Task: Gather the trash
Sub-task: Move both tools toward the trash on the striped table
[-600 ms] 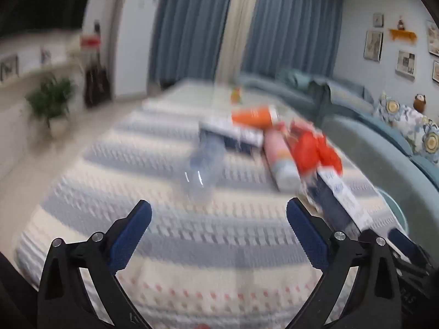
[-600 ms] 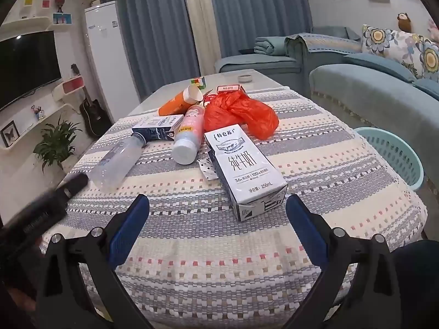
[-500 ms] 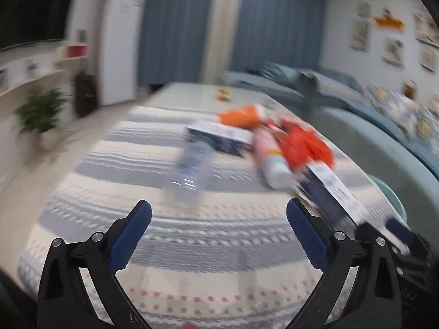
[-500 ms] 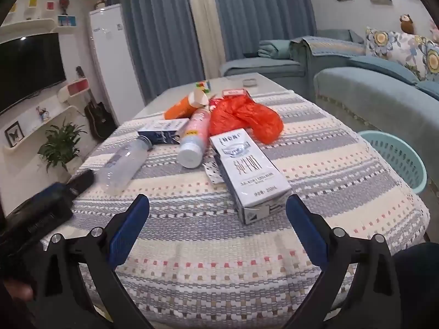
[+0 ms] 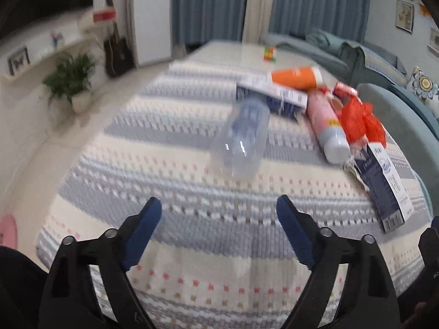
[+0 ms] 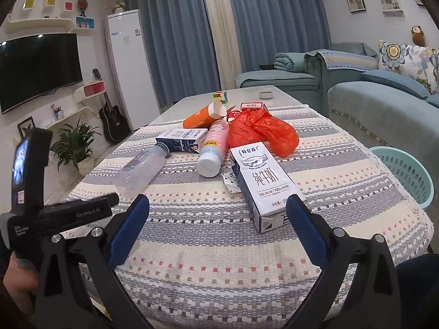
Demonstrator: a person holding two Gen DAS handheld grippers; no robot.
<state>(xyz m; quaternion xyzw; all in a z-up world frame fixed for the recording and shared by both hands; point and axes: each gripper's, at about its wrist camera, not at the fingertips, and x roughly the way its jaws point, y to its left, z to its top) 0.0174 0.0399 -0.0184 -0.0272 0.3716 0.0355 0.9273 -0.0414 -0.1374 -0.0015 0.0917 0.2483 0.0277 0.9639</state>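
Note:
Trash lies on a striped tablecloth (image 6: 208, 235): a clear plastic bottle (image 5: 241, 139) (image 6: 140, 171), a white milk carton (image 6: 263, 186) (image 5: 382, 183), a pink bottle (image 6: 214, 148) (image 5: 328, 120), a blue carton (image 6: 181, 139) (image 5: 271, 96), an orange cup (image 6: 204, 115) (image 5: 296, 78) and a red plastic bag (image 6: 263, 133) (image 5: 360, 120). My left gripper (image 5: 219, 213) is open and empty, just short of the clear bottle. My right gripper (image 6: 216, 213) is open and empty, near the milk carton's front end.
A teal laundry-style basket (image 6: 406, 172) stands off the table's right edge. A blue sofa (image 6: 378, 104) is behind it. A small colourful cube (image 6: 219, 96) and a round dish (image 6: 264, 94) sit on the bare far table. A plant (image 6: 74, 142) stands on the left.
The left gripper has moved forward and swung so the clear bottle is now straight ahead and closer. The right gripper has come slightly closer to the milk carton.

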